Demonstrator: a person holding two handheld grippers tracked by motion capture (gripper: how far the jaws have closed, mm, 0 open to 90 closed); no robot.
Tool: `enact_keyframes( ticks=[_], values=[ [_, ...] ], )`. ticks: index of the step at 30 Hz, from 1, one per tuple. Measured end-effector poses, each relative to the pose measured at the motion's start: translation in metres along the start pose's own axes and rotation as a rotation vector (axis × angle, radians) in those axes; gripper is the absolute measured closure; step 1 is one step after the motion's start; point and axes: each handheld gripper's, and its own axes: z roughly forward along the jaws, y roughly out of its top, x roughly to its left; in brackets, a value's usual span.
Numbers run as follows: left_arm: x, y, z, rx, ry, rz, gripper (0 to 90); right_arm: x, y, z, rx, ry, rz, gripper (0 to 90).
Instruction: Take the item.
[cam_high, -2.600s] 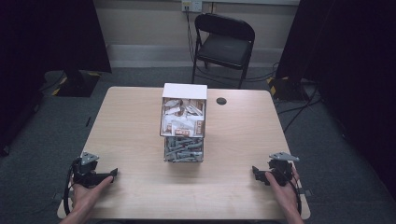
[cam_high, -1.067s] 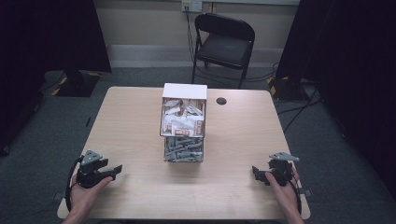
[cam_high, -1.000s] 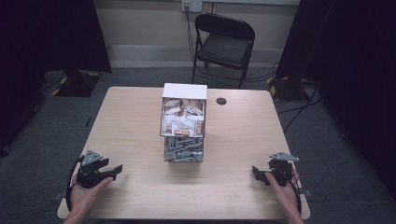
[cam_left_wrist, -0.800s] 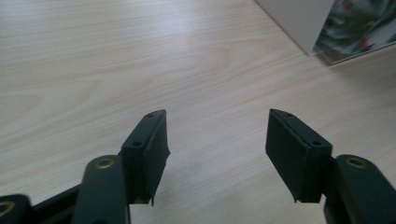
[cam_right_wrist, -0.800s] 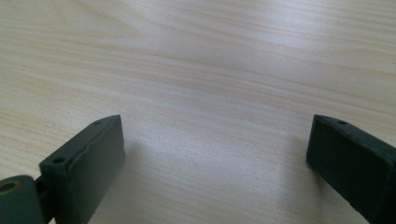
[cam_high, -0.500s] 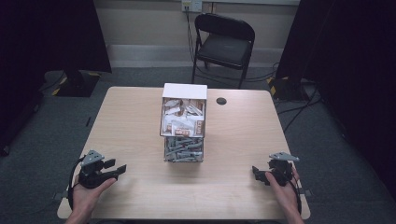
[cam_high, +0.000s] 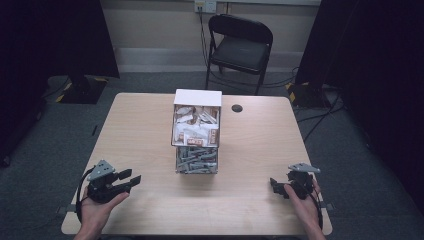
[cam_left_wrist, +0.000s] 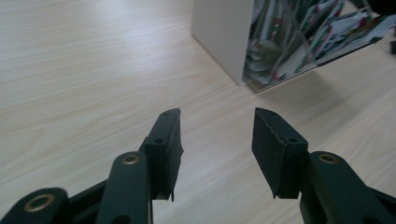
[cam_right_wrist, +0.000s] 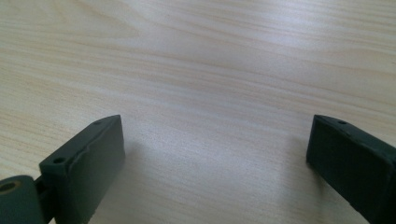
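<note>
Wood table (cam_high: 145, 125), box (cam_high: 196, 131) dead centre w/ both grippers, left (cam_high: 131, 181) & right (cam_high: 274, 186), spread, empty, probably parked ready at near corners.

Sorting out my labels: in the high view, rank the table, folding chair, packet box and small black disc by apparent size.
1. table
2. folding chair, though it stands farther from the camera, so it may look smaller than it is
3. packet box
4. small black disc
</note>
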Motion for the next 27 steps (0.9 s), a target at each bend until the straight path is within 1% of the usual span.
enact_keyframes(
  ticks=[1,2,3,6,7,8,10,13,14,15,17,19,21,23,24,25,26,27],
  values=[
    [0.0,0.0,0.0,0.0,0.0,0.0,53.1,0.0,0.0,0.0,0.0,0.0,0.0,3.7],
    [-0.002,0.001,0.0,-0.005,-0.016,0.011,53.7,0.0,0.0,0.0,0.0,0.0,-0.001,3.7],
    [-0.002,0.001,0.0,-0.006,-0.017,0.011,54.2,0.0,0.0,0.0,0.0,0.0,0.0,3.7],
    [-0.002,0.003,0.001,-0.003,-0.029,-0.001,54.6,0.0,0.0,0.0,0.0,0.0,0.0,3.7],
    [-0.002,0.004,0.001,0.002,-0.04,-0.01,55.2,0.0,0.0,0.0,0.0,0.0,0.0,3.7],
    [-0.003,0.005,0.001,-0.004,-0.044,-0.009,56.3,0.0,0.0,0.0,0.0,0.0,0.0,3.7],
    [-0.006,0.008,0.002,-0.007,-0.05,0.005,56.4,0.0,0.0,0.0,0.0,0.0,0.0,3.7],
    [-0.009,0.009,0.003,-0.006,-0.059,0.013,58.1,0.0,0.0,0.0,0.0,0.0,0.0,3.7],
    [-0.011,0.012,0.005,-0.005,-0.071,0.004,58.1,0.0,0.0,0.0,0.0,0.0,0.0,3.7],
    [-0.011,0.012,0.005,-0.005,-0.071,0.004,58.1,0.0,0.0,0.0,0.0,0.0,0.0,3.7],
    [-0.014,0.015,0.008,-0.012,-0.094,-0.01,58.0,0.0,0.0,0.0,0.0,0.0,-0.001,3.7],
    [-0.018,0.019,0.012,-0.006,-0.103,0.017,56.3,0.0,0.0,0.0,0.0,0.0,0.0,3.8],
    [-0.022,0.023,0.016,-0.002,-0.125,0.02,55.9,0.0,0.0,0.0,0.0,-0.002,0.002,3.7],
    [-0.026,0.027,0.017,-0.008,-0.128,0.033,55.5,0.0,0.0,0.0,0.0,-0.002,0.002,3.8],
    [-0.028,0.029,0.018,-0.012,-0.132,0.049,55.2,0.0,0.0,0.0,0.0,-0.002,0.002,3.7],
    [-0.028,0.029,0.018,-0.012,-0.132,0.049,55.2,0.0,0.0,0.0,0.0,-0.002,0.001,3.7],
    [-0.032,0.032,0.021,-0.014,-0.142,0.065,55.2,0.0,0.0,0.0,0.0,-0.002,0.001,3.7],
    [-0.032,0.032,0.021,-0.014,-0.142,0.065,55.1,0.0,0.0,0.0,0.0,-0.002,0.001,3.7]
  ],
)
